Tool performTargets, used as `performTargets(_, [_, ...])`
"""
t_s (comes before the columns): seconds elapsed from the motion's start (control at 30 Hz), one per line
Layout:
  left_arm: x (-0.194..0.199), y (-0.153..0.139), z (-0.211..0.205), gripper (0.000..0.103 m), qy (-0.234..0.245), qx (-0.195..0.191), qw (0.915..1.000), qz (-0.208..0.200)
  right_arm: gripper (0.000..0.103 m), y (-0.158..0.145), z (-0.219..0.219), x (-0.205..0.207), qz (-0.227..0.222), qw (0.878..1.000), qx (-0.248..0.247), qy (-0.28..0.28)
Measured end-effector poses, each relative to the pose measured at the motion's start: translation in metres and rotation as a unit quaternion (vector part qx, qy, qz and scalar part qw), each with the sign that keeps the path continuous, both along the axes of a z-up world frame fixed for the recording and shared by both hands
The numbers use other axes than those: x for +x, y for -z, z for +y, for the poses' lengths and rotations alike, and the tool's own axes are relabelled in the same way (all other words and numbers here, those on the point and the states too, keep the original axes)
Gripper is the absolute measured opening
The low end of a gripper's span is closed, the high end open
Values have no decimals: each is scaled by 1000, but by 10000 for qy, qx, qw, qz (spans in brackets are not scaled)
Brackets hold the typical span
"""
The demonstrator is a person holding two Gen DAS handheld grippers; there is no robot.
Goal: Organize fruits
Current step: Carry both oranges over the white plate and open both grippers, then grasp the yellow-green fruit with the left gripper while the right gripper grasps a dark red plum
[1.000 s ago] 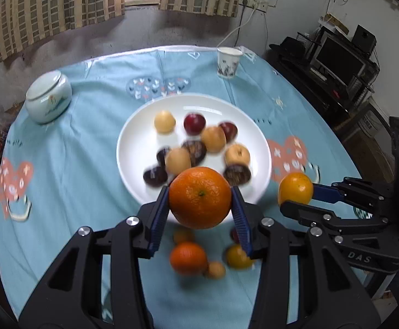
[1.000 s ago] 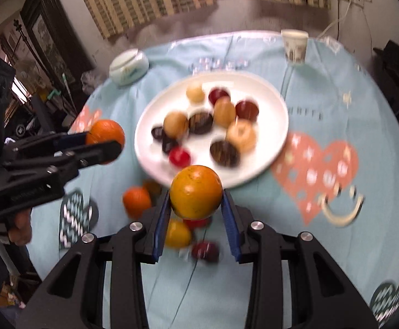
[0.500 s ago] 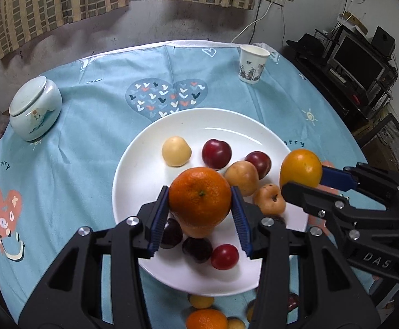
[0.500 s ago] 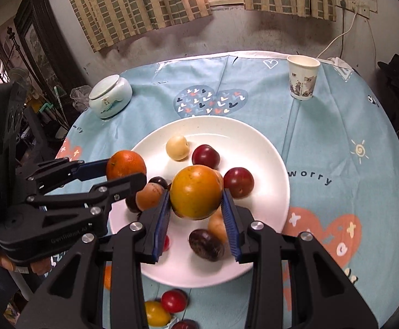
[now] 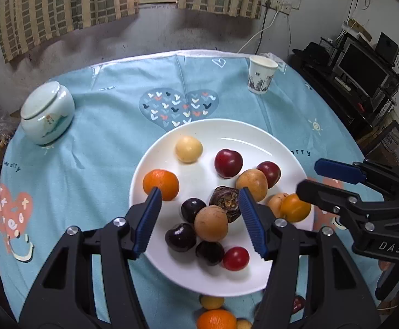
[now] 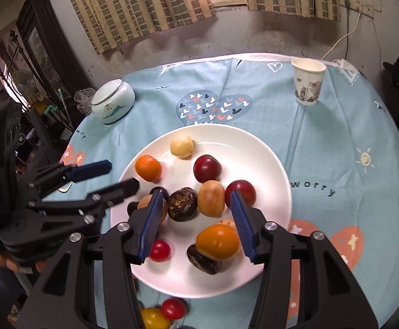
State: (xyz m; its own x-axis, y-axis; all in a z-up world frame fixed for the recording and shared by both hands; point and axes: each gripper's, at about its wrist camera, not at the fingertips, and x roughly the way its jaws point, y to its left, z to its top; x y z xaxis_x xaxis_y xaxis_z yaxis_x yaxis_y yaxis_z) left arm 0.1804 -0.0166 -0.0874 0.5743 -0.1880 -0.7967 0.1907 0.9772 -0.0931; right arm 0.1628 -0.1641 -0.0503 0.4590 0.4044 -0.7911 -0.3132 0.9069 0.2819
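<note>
A white plate [image 5: 254, 134] [image 6: 254, 148] on the blue tablecloth holds several fruits. An orange mandarin [image 5: 161, 184] [image 6: 148, 167] lies at the plate's left side. A yellow-orange fruit [image 5: 295, 207] [image 6: 218, 242] lies at its near right. My left gripper [image 5: 199, 219] [image 6: 111, 174] is open and empty above the plate's near part. My right gripper [image 6: 196, 219] [image 5: 313, 176] is open and empty, with the yellow-orange fruit lying just below its right finger. Red plums [image 5: 228, 163], dark plums [image 5: 181, 237] and tan fruits [image 5: 211, 223] fill the plate's middle.
A pale green lidded jar [image 5: 46, 112] [image 6: 113, 100] stands at the far left. A paper cup [image 5: 261, 74] [image 6: 307, 81] stands at the far right. Loose fruits lie on the cloth by the plate's near rim: an orange [image 5: 216, 319], a yellow one [image 6: 153, 318], a red one [image 6: 173, 308].
Both grippers have opened. The mandarin left the left gripper and now lies on the plate's left side. The yellow-orange fruit left the right gripper and lies on the plate's near right.
</note>
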Motion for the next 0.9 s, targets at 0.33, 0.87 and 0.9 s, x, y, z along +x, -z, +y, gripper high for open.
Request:
performTargets(0.33, [-86,-31,19,72,62,-75,9992,-389,55,10,-30,-91,377,9990,-236,-92])
performTargets(0.87, [-191,32,12,73,217,-184,9976,632,45,77,4,-155,926,9917,-711,-539])
performTargets(0.9, [-192,32,13,73,198,-181,9976,640,44,78,7,-154,917,9915,-704,-596])
